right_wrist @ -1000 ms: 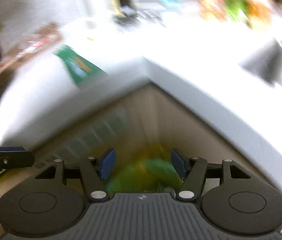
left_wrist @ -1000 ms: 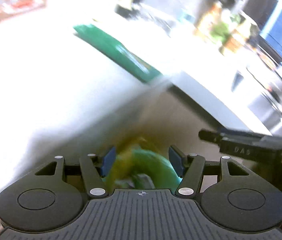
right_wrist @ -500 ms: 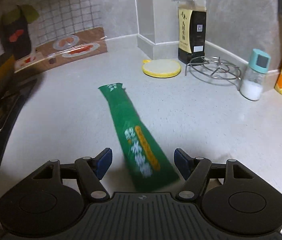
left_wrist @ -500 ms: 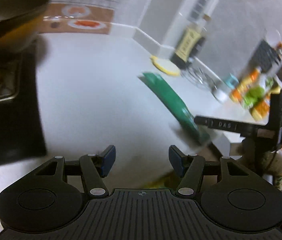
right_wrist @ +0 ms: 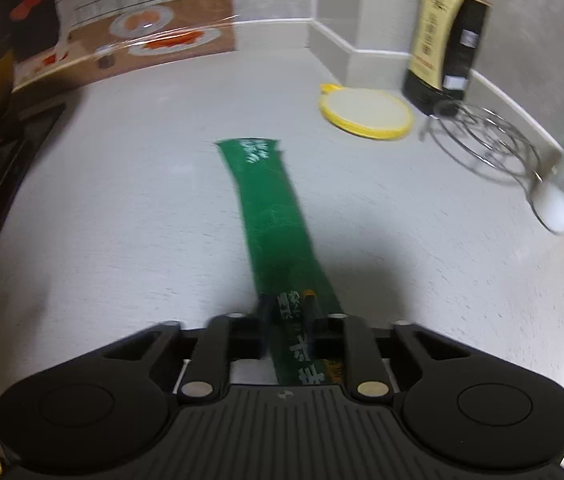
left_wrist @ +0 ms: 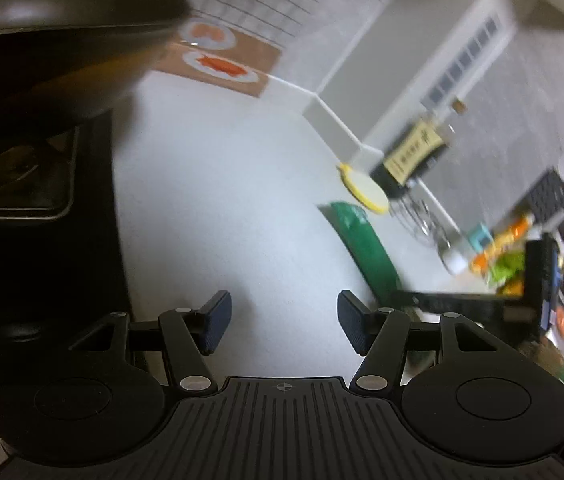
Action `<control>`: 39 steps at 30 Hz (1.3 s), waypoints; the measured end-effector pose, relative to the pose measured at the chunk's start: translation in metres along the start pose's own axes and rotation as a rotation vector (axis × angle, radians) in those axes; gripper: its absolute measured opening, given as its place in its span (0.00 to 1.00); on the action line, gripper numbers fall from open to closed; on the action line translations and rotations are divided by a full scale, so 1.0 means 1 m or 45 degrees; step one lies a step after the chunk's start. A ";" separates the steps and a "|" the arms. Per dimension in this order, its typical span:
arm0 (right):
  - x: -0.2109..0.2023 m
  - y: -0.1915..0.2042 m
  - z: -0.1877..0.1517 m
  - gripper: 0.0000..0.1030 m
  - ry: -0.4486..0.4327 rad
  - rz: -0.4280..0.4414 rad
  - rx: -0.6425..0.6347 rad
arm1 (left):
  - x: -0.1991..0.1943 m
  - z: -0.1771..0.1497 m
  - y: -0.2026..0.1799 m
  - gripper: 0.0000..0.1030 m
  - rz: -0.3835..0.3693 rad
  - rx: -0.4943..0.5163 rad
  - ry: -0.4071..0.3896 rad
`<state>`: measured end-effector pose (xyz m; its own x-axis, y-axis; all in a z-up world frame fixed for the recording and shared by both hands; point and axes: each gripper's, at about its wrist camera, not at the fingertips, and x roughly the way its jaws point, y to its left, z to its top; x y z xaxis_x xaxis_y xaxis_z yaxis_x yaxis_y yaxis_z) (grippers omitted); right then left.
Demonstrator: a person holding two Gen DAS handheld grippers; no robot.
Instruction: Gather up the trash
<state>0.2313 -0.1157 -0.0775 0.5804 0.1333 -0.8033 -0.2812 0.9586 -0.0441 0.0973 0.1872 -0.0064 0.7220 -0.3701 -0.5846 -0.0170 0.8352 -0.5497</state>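
Left wrist view: the left gripper (left_wrist: 280,322) stands open over the white countertop (left_wrist: 218,208), nothing between its jaws. The green wrapper (left_wrist: 366,248) lies flat to the right, near a yellow lid (left_wrist: 364,190) and a dark bottle (left_wrist: 414,152); a black pan (left_wrist: 54,36) sits upper left. Right wrist view: the right gripper (right_wrist: 288,316) has just closed, and its jaws now clamp the near end of the green wrapper (right_wrist: 272,216), which stretches away across the countertop (right_wrist: 122,200).

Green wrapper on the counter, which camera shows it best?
The right wrist view: the green wrapper runs down the middle, printed text visible, near end clamped in the right hand-held gripper. The left wrist view shows it blurred at the side.
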 end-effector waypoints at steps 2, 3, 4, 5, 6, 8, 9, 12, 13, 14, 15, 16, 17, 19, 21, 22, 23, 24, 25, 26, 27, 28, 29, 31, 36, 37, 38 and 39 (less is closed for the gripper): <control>-0.003 0.013 0.009 0.05 0.000 0.037 -0.013 | 0.002 0.007 0.011 0.62 0.007 -0.037 -0.012; -0.005 0.021 0.014 0.05 -0.010 0.053 -0.018 | 0.003 0.010 0.016 0.62 0.008 -0.053 -0.017; -0.006 0.030 0.020 0.05 -0.020 0.074 -0.020 | 0.004 0.013 0.021 0.62 0.009 -0.071 -0.022; -0.006 0.037 0.025 0.05 -0.024 0.096 -0.012 | 0.005 0.015 0.025 0.62 0.009 -0.085 -0.026; -0.006 0.044 0.031 0.05 -0.026 0.128 0.004 | 0.006 0.017 0.029 0.62 0.007 -0.097 -0.029; -0.003 0.058 0.039 0.05 -0.024 0.192 0.024 | 0.008 0.019 0.034 0.62 0.001 -0.113 -0.024; -0.002 0.064 0.044 0.05 -0.023 0.212 0.023 | 0.009 0.020 0.036 0.62 0.000 -0.116 -0.019; 0.004 0.089 0.055 0.06 -0.016 0.276 -0.015 | 0.011 0.021 0.041 0.62 0.005 -0.124 0.001; 0.006 0.096 0.056 0.07 -0.014 0.297 -0.022 | 0.011 0.021 0.042 0.62 0.009 -0.124 0.008; 0.009 0.102 0.057 0.08 -0.007 0.312 -0.028 | 0.012 0.022 0.043 0.62 0.014 -0.123 0.012; 0.011 0.106 0.058 0.12 0.001 0.323 -0.031 | 0.012 0.023 0.044 0.62 0.019 -0.121 0.015; 0.013 0.110 0.058 0.14 0.004 0.336 -0.029 | 0.013 0.024 0.044 0.62 0.022 -0.121 0.018; 0.012 0.113 0.057 0.21 0.002 0.340 -0.027 | 0.013 0.025 0.045 0.62 0.024 -0.120 0.020; 0.010 0.115 0.056 0.35 -0.015 0.322 -0.030 | 0.016 0.028 0.044 0.62 0.027 -0.114 0.027; 0.005 0.115 0.055 0.44 -0.047 0.275 -0.047 | 0.019 0.030 0.042 0.62 0.027 -0.106 0.039; 0.002 0.114 0.054 0.45 -0.060 0.251 -0.058 | 0.021 0.031 0.040 0.62 0.024 -0.099 0.049; 0.000 0.112 0.053 0.48 -0.071 0.229 -0.064 | 0.024 0.032 0.038 0.62 0.020 -0.093 0.057; -0.003 0.110 0.052 0.50 -0.084 0.203 -0.066 | 0.025 0.032 0.037 0.62 0.018 -0.092 0.069; -0.005 0.107 0.051 0.51 -0.093 0.181 -0.067 | 0.027 0.033 0.035 0.62 0.010 -0.085 0.076; -0.008 0.104 0.049 0.54 -0.104 0.152 -0.070 | 0.030 0.033 0.031 0.62 -0.001 -0.076 0.085; -0.011 0.101 0.047 0.56 -0.114 0.119 -0.071 | 0.032 0.034 0.029 0.62 -0.010 -0.069 0.093; -0.012 0.097 0.045 0.57 -0.121 0.092 -0.071 | 0.035 0.034 0.025 0.62 -0.020 -0.059 0.104; -0.014 0.094 0.042 0.58 -0.126 0.060 -0.072 | 0.038 0.034 0.021 0.62 -0.028 -0.050 0.114; -0.017 0.086 0.036 0.62 -0.122 0.015 -0.077 | 0.043 0.034 0.015 0.62 -0.044 -0.039 0.134; -0.012 0.061 0.012 0.63 -0.061 -0.015 -0.007 | 0.055 0.032 0.002 0.62 -0.069 -0.007 0.182; -0.008 0.055 0.008 0.63 -0.046 -0.025 0.016 | 0.056 0.031 0.000 0.62 -0.070 0.000 0.190; -0.006 0.051 0.004 0.63 -0.036 -0.036 0.034 | 0.056 0.030 -0.002 0.62 -0.069 0.006 0.196; -0.003 0.045 0.000 0.63 -0.027 -0.049 0.055 | 0.057 0.030 -0.003 0.62 -0.067 0.011 0.202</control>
<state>0.2170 -0.0724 -0.0769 0.6067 0.1009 -0.7885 -0.2255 0.9730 -0.0490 0.1590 0.1756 -0.0201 0.6036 -0.4722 -0.6424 0.0241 0.8162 -0.5773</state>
